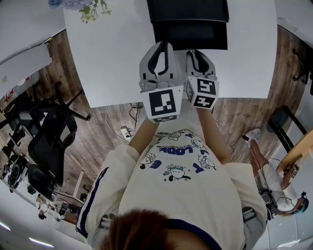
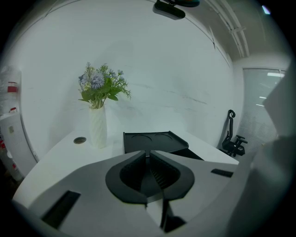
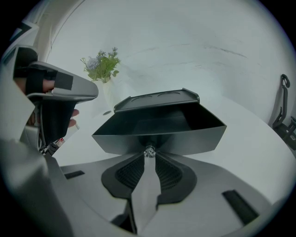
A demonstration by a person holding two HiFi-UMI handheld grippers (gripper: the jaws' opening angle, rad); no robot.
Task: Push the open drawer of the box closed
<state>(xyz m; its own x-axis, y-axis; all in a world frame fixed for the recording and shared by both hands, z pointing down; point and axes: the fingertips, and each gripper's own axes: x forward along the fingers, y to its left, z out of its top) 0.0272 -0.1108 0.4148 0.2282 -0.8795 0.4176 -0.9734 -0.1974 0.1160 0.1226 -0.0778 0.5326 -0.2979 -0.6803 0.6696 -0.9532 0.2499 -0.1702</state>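
A white table [image 1: 112, 73] stands on a wood-plank floor [image 1: 244, 112], with a black office chair [image 1: 49, 141] off to its left. On the table's far side sits the black plastic box [image 1: 188, 10], its open drawer [image 1: 190, 35] pulled out toward the person.

Only the left gripper view shows a white ribbed vase of flowers [image 2: 97, 127] and the left gripper [image 2: 148, 155] pinched together, empty.

Only the right gripper view shows the right gripper [image 3: 149, 156] nearly together, its tips on either side of the drawer's small clear knob [image 3: 149, 151].

Head view steeply down on the table [image 1: 112, 58]; both gripper views low, forward, close to the shared box [image 3: 157, 102].
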